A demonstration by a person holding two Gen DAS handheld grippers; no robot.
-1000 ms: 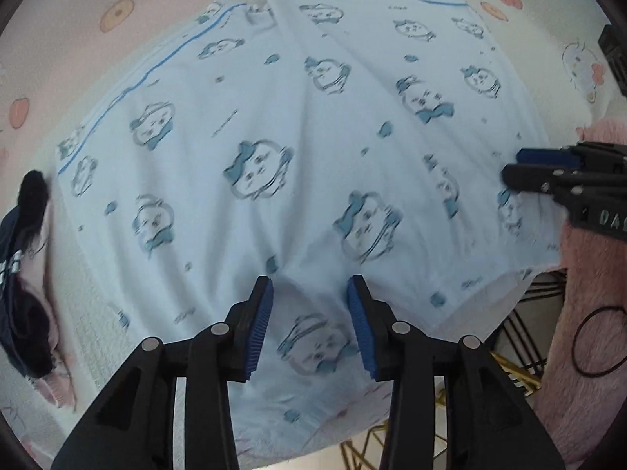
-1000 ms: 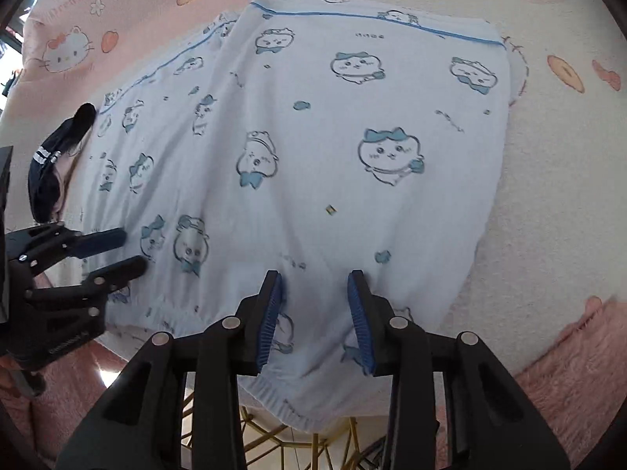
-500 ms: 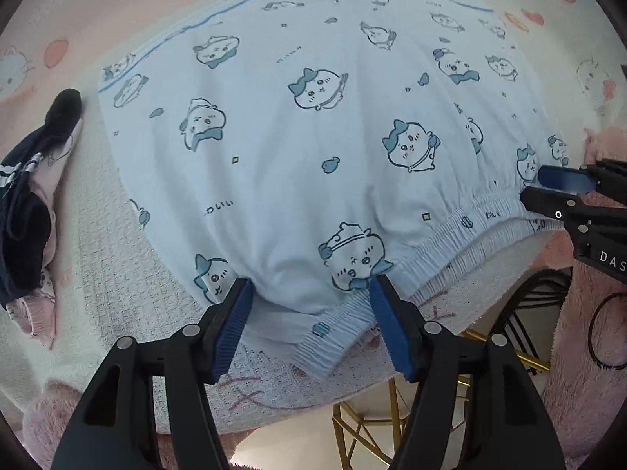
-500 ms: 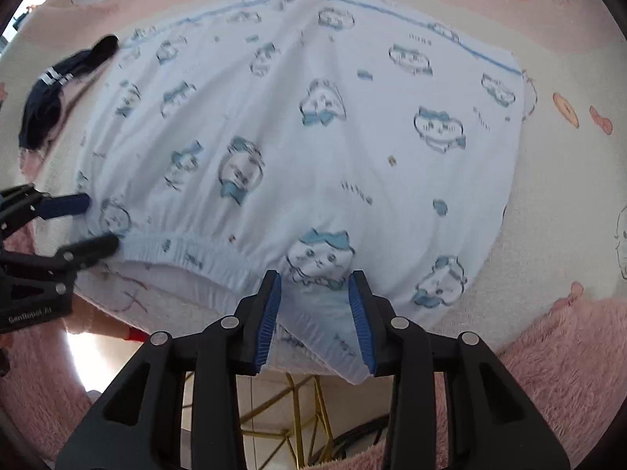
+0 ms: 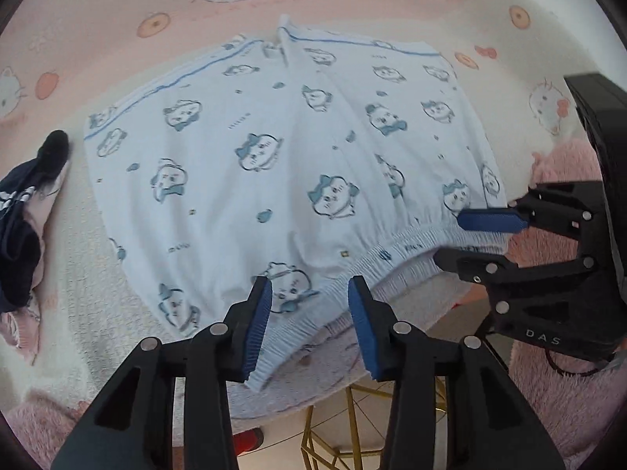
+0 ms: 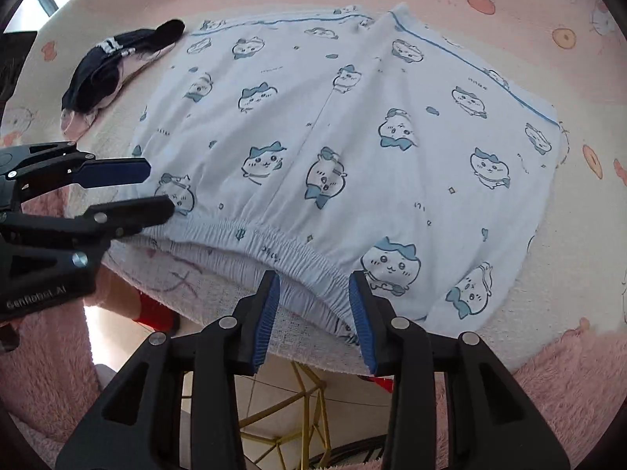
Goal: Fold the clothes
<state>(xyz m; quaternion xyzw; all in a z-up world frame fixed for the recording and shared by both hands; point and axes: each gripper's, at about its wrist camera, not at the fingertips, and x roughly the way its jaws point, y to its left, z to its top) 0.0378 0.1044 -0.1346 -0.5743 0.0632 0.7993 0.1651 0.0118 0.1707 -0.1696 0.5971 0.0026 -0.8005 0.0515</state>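
Observation:
Light blue shorts [image 5: 274, 164] [image 6: 352, 149] printed with cartoon faces lie spread flat on a white towel [image 5: 98, 293], elastic waistband toward me. My left gripper [image 5: 309, 325] is open, and the waistband's near left corner lies between its blue pads without being clamped. It appears at the left of the right wrist view [image 6: 156, 190]. My right gripper [image 6: 313, 305] is also open at the waistband's right end, where the fabric hangs over the surface edge. In the left wrist view it enters from the right [image 5: 466, 241].
A dark navy garment [image 5: 23, 211] [image 6: 113, 66] lies bunched left of the shorts. A pink cartoon-print blanket [image 5: 235, 11] covers the surface behind, and pink fluffy fabric [image 5: 560, 164] lies to the right. Gold wire legs [image 5: 352, 423] and floor show below the near edge.
The shorts went from lifted and draped close to the cameras to lying flat. Both grippers drew back to the waistband edge, and the left jaws widened, then narrowed slightly.

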